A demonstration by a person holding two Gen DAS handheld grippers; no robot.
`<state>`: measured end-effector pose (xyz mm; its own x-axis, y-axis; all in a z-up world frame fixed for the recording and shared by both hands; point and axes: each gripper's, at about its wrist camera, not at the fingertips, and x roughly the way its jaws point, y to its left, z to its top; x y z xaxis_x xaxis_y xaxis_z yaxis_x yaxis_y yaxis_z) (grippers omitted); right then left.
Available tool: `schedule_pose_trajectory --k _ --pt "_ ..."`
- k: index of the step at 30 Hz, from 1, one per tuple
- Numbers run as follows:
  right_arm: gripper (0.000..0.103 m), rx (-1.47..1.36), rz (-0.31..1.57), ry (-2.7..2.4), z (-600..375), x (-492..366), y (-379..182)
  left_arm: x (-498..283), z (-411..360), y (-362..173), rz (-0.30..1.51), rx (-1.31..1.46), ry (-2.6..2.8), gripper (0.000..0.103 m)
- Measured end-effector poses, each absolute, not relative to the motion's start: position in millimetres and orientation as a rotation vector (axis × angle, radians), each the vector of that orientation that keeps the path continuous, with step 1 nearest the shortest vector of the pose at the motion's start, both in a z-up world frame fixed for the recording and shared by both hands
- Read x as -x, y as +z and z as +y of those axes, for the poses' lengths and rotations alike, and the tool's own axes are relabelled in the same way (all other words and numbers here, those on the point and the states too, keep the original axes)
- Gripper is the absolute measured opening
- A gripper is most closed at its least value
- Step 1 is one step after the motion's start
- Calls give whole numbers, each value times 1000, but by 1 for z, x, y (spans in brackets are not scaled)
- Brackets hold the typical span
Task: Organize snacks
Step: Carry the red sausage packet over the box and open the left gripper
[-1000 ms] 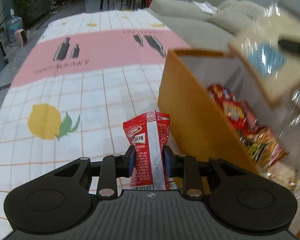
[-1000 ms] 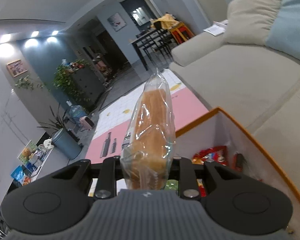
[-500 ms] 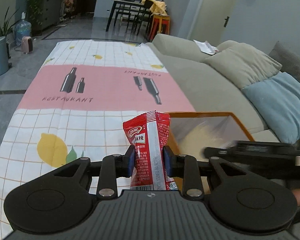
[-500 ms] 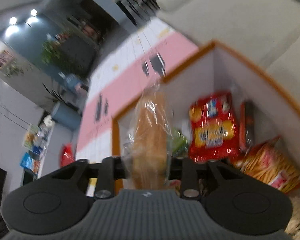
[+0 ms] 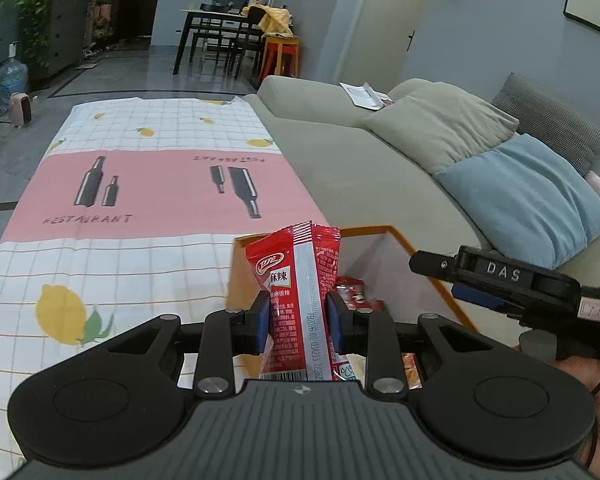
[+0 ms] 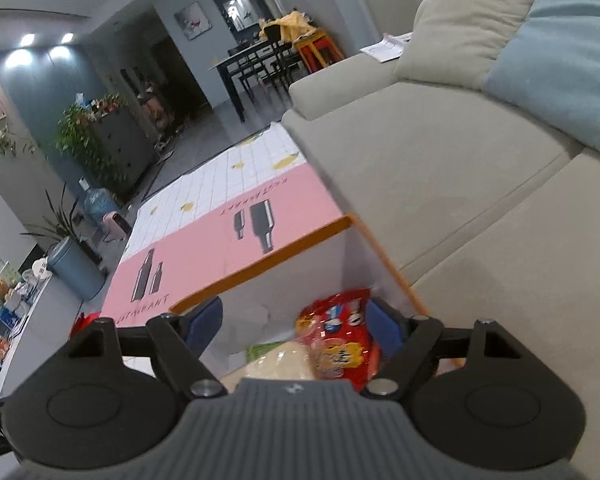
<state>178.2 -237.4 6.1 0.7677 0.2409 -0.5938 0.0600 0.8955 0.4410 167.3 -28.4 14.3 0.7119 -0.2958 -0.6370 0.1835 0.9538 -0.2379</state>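
Note:
My left gripper (image 5: 298,316) is shut on a red snack packet (image 5: 296,280), held upright above the near left corner of the orange-rimmed box (image 5: 380,229). Seen from the right wrist, my right gripper (image 6: 294,320) hangs over the same box (image 6: 260,264) with its jaws opening and its blue pads (image 6: 204,320) spread wide. A bagged bread loaf (image 6: 278,364) lies below them in the box, touched by neither pad. Beside the loaf sit a red snack bag (image 6: 340,344) and a green packet (image 6: 260,350). The right tool's black body (image 5: 500,276) shows at the right of the left wrist view.
The box stands on a pink and white picnic cloth (image 5: 140,184) on the floor, tight against a grey sofa (image 5: 360,168) with beige and blue cushions (image 5: 520,192). A dining table with chairs (image 5: 220,36), plants and a bin are far off.
The right gripper dipped into the box, spread its jaws and let go of the bread, which now lies in the box. The left gripper has risen with the red packet.

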Motion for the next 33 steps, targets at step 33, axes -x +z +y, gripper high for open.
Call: schedule_pose_trajectory --k 33 --pt "77 -604 590 99 -300 -180 4 -254 -139 -59 944 376 -303 54"
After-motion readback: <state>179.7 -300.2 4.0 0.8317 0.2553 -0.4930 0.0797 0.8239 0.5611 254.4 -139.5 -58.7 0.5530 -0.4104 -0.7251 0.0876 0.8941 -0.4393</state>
